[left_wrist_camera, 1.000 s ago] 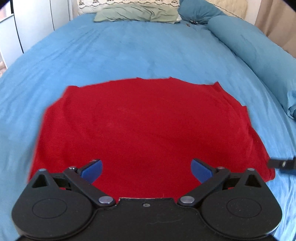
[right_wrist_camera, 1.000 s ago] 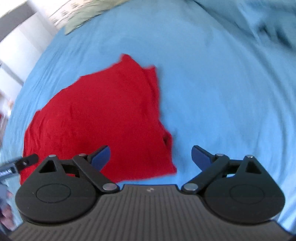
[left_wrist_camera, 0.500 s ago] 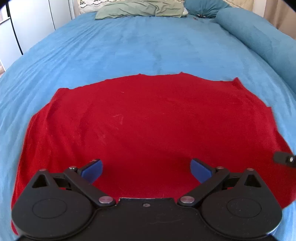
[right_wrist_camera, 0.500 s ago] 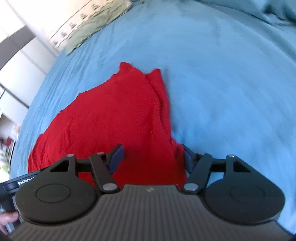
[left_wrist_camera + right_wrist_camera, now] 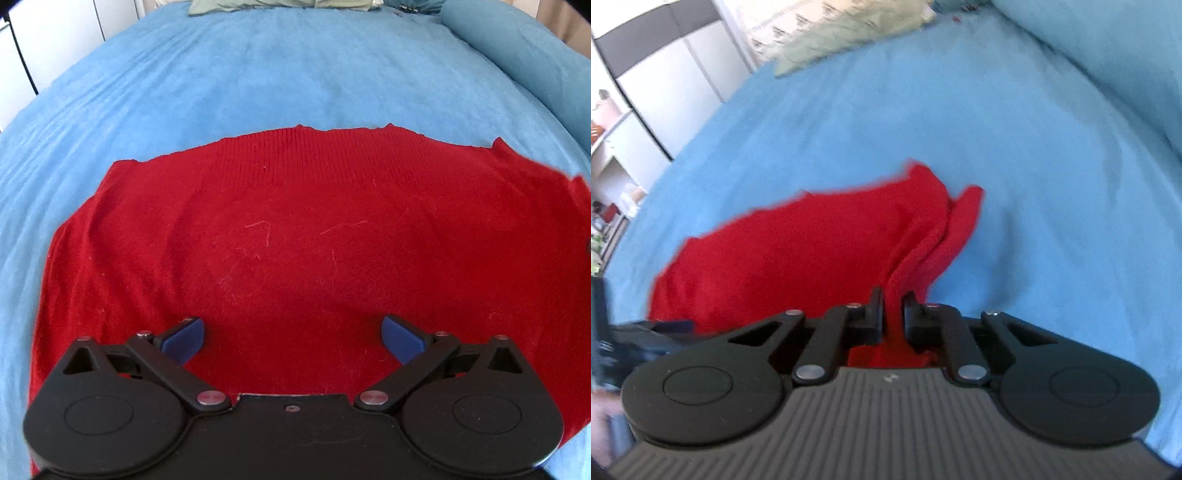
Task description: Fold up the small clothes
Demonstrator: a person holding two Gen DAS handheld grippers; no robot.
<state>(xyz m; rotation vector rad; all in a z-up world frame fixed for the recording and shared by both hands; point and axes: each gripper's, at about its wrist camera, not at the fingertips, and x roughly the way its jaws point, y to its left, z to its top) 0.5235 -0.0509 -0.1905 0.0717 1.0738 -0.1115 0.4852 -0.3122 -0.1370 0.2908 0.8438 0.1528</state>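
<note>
A red knit garment [image 5: 303, 229] lies spread on the blue bedspread [image 5: 258, 74]. My left gripper [image 5: 292, 338] is open, low over the garment's near part, its blue pads [image 5: 184, 338] apart above the cloth. In the right wrist view my right gripper [image 5: 894, 314] is shut on the red garment's [image 5: 812, 251] right edge, and the cloth rises in a ridge from the bed into the jaws. The left gripper [image 5: 646, 332] shows blurred at the left edge of that view.
A green pillow [image 5: 280, 5] lies at the head of the bed. A long blue bolster [image 5: 524, 66] runs along the right side. White wardrobe doors [image 5: 676, 81] stand to the left of the bed.
My right gripper has closed on the garment's right edge and pulled it up. My left gripper has moved forward and lower over the cloth, still open.
</note>
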